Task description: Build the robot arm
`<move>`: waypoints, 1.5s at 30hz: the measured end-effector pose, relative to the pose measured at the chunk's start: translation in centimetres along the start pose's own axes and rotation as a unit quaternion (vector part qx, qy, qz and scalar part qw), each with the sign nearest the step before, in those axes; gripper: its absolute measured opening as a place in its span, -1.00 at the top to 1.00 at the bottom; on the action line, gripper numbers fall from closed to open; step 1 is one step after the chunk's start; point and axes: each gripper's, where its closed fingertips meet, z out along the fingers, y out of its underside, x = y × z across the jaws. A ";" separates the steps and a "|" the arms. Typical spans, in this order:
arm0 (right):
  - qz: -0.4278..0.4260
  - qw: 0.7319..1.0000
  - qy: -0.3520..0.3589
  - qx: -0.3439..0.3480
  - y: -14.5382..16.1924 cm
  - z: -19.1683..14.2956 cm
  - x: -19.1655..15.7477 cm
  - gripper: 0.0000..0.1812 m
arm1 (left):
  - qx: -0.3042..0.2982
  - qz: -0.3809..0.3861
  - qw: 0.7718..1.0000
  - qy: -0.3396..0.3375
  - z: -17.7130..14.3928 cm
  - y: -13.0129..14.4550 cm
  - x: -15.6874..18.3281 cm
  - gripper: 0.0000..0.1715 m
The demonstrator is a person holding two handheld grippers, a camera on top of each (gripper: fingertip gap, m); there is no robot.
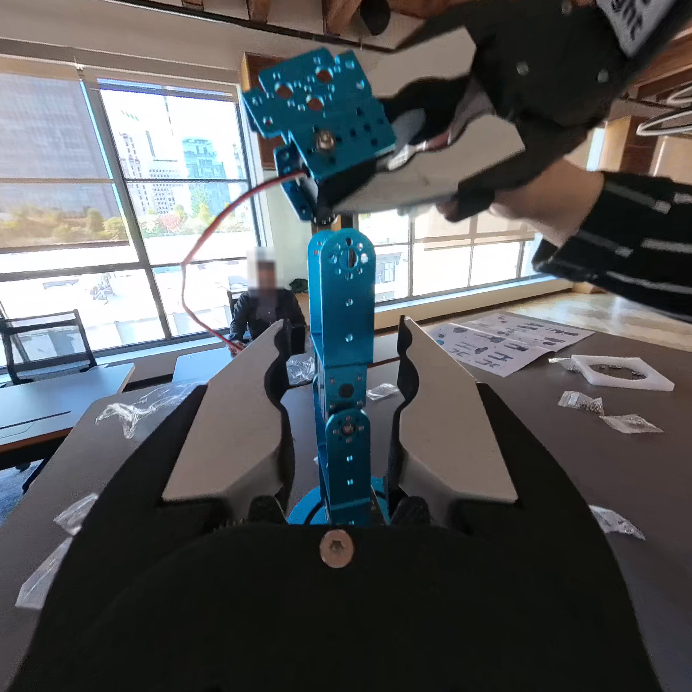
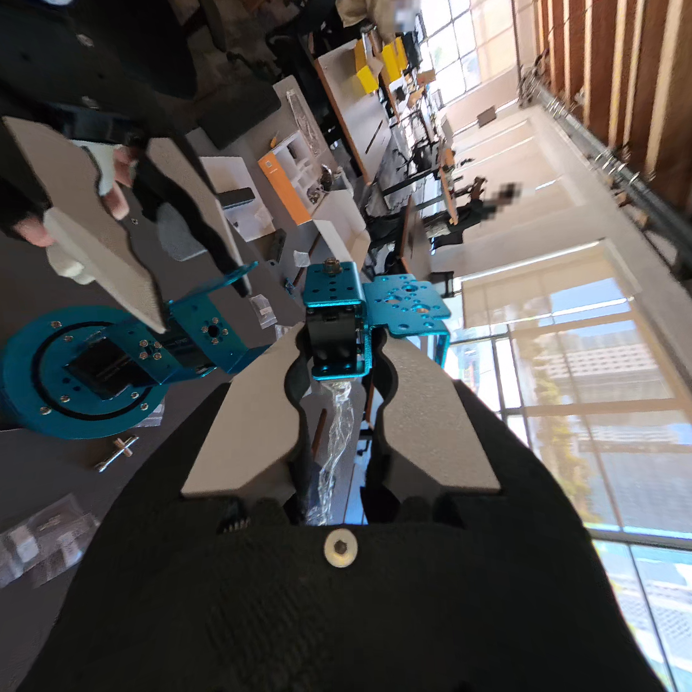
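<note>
A blue metal arm (image 1: 342, 299) stands upright on a round blue base (image 2: 37, 393) on the dark table (image 1: 561, 468). My left gripper (image 1: 342, 322) is open and straddles the arm, with slim gaps on both sides. It also shows in the right wrist view (image 2: 202, 309). My right gripper (image 2: 339, 331) is shut on a blue bracket with a black servo (image 2: 333, 299). It holds the bracket in the air just above the arm's top, as the left wrist view (image 1: 329, 123) shows. A red wire (image 1: 194, 262) hangs from the servo.
A printed sheet (image 1: 505, 344), a white foam frame (image 1: 621, 374), small screw bags (image 1: 580, 402) and clear wrap (image 1: 127, 412) lie on the table. A small cross wrench (image 2: 116, 453) lies by the base. A person (image 1: 266, 310) sits beyond. Measured from the fingertips, the small cross wrench (image 2: 116, 453) is 25 cm or so from the left gripper and 30 cm from the right.
</note>
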 end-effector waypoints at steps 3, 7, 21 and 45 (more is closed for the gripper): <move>-0.027 0.999 0.018 0.026 -0.3 0.2 -1.1 0.69 | 0.012 0.005 1.000 0.008 1.1 -0.7 0.2 0.46; -0.051 0.996 0.064 0.042 -0.3 0.0 -1.4 0.69 | 0.025 0.027 0.999 0.003 1.4 -1.3 0.4 0.72; -0.003 0.990 0.105 0.099 -1.1 0.0 -2.7 0.69 | 0.032 -0.008 0.998 0.046 1.0 -1.4 0.6 0.73; 0.025 0.985 0.130 0.111 -1.1 0.4 -2.7 0.69 | 0.052 -0.013 0.992 0.117 0.5 -2.3 1.4 0.63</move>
